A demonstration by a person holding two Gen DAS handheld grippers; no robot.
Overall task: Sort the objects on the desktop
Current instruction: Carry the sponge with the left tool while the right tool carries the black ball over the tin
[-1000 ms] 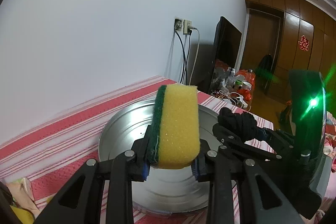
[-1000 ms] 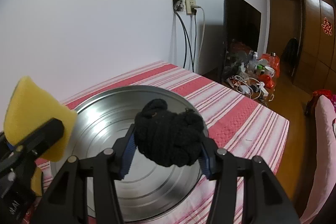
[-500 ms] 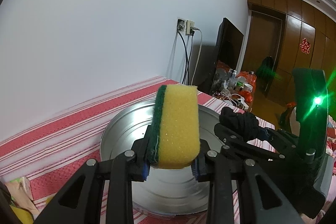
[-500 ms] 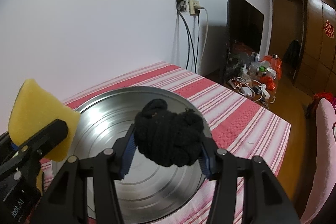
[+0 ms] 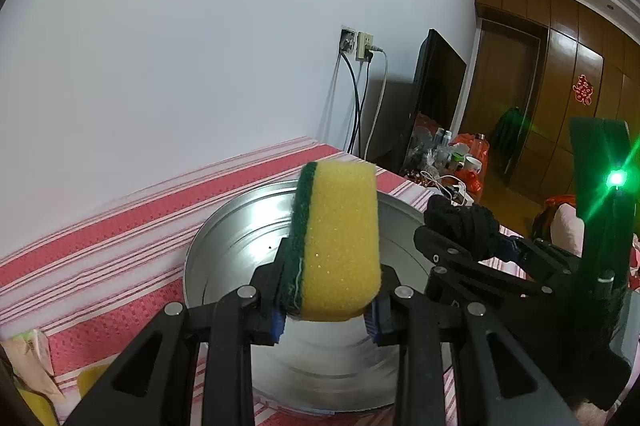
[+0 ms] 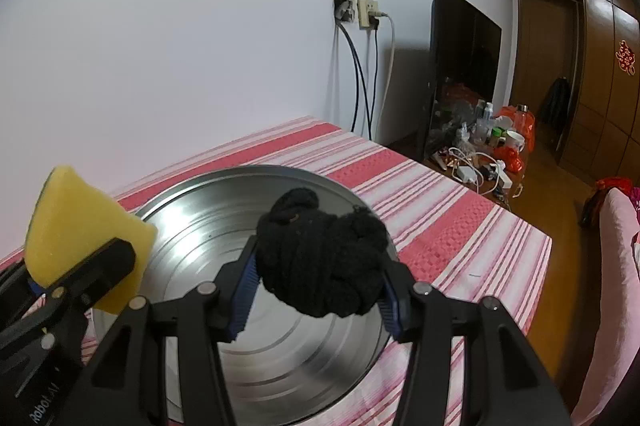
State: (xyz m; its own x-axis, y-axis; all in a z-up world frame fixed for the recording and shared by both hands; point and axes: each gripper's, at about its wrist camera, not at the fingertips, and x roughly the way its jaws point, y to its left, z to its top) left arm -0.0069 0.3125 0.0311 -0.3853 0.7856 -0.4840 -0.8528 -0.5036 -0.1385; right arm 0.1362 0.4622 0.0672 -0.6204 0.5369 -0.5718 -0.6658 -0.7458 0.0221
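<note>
My left gripper (image 5: 326, 310) is shut on a yellow sponge with a green scouring side (image 5: 340, 238), held upright above the near part of a round metal tray (image 5: 224, 246). My right gripper (image 6: 316, 290) is shut on a black knitted bundle (image 6: 320, 258) and holds it above the same tray (image 6: 224, 210). The right gripper with the bundle (image 5: 464, 226) shows at the right in the left wrist view. The sponge (image 6: 84, 226) shows at the left in the right wrist view. The tray's bottom looks bare.
The tray sits on a red and white striped tablecloth (image 6: 440, 202) against a white wall with sockets and cables (image 6: 360, 14). A dark TV (image 6: 460, 66) and a cluttered low stand (image 6: 480, 154) lie beyond the table's far right edge. Yellow and pale items (image 5: 28, 366) lie at the lower left.
Both grippers have risen slightly and tilted upward with their loads; the tray sits a little lower in both views. Both grips are unchanged.
</note>
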